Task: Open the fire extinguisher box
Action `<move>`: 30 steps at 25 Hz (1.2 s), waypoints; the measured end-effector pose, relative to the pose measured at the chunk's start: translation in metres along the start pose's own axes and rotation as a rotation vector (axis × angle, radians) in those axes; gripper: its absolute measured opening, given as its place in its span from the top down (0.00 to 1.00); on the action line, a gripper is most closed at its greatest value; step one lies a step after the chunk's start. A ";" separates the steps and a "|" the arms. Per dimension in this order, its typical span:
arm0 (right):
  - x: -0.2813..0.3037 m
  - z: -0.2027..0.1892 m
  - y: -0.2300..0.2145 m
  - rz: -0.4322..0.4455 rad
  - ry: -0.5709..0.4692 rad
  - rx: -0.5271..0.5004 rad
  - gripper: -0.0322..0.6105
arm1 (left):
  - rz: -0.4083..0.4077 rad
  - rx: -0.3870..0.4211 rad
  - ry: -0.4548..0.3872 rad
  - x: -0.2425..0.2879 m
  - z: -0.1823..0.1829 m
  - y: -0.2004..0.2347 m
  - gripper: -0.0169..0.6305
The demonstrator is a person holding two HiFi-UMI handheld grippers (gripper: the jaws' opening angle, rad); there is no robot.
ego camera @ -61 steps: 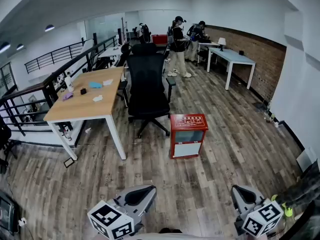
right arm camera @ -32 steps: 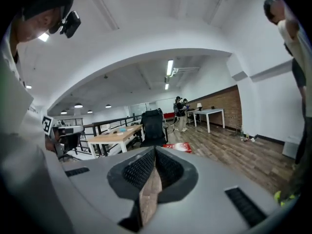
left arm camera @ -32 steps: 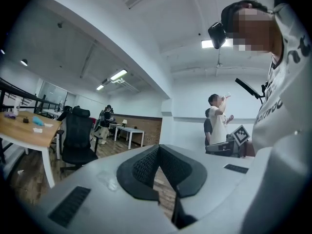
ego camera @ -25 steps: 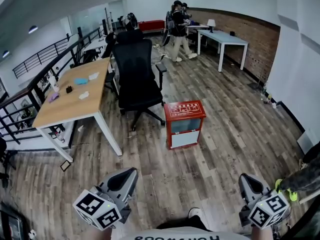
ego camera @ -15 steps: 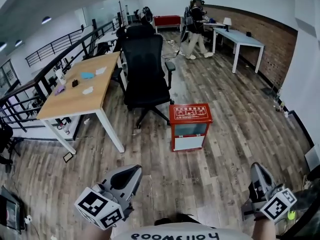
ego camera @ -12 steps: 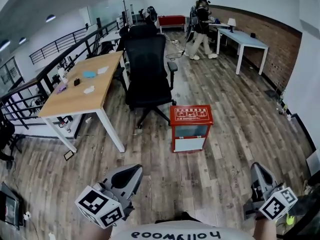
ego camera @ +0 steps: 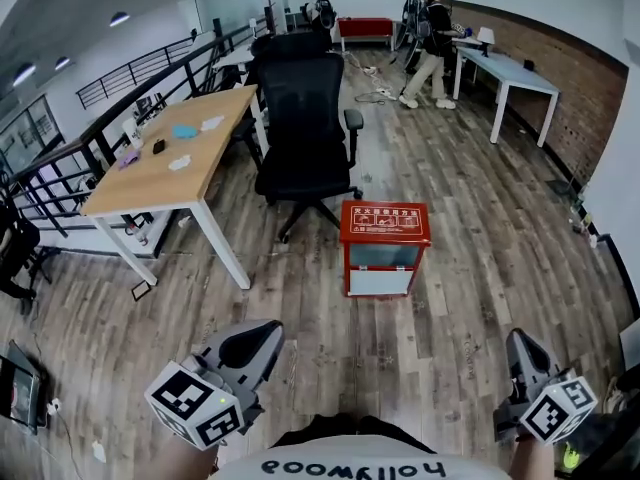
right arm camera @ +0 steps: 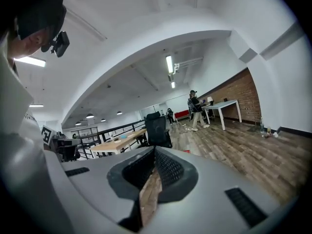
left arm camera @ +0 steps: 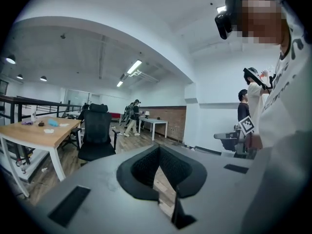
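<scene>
Wood floor [ego camera: 480, 298] beneath red box [ego camera: 384, 250], black chair [ego camera: 305, 133]

One red box [ego camera: 385, 249], two claws [ego camera: 252, 340] [ego camera: 521, 356]

This is an open-plan office. A black high-backed swivel office chair [ego camera: 305, 118] stands on grey-brown wood-plank flooring [ego camera: 470, 268]. Left of the chair is a light wooden worktop with white legs [ego camera: 215, 153], and beyond it runs a black metal railing [ego camera: 140, 68]. Right of the chair, white desks [ego camera: 520, 71] line a red brick wall [ego camera: 590, 68], where people [ego camera: 432, 38] stand. Strip lights [left arm camera: 134, 66] hang overhead.
</scene>
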State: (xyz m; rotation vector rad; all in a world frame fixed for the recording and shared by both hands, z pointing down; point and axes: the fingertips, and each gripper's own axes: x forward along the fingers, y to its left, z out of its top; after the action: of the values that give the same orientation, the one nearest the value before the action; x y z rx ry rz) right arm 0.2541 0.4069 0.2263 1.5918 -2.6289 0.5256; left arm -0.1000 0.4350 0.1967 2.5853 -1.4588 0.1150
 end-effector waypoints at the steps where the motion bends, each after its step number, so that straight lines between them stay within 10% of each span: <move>1: 0.002 -0.005 -0.003 0.003 0.015 0.003 0.93 | 0.006 0.003 0.012 0.003 -0.001 0.000 0.96; 30: 0.068 -0.034 -0.073 -0.098 0.241 0.018 0.93 | -0.122 -0.004 0.160 0.167 0.000 0.028 0.96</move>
State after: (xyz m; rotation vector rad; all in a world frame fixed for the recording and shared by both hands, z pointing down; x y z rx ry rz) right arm 0.2801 0.3282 0.2916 1.5437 -2.3652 0.6898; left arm -0.0375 0.2799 0.2254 2.5869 -1.2430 0.2948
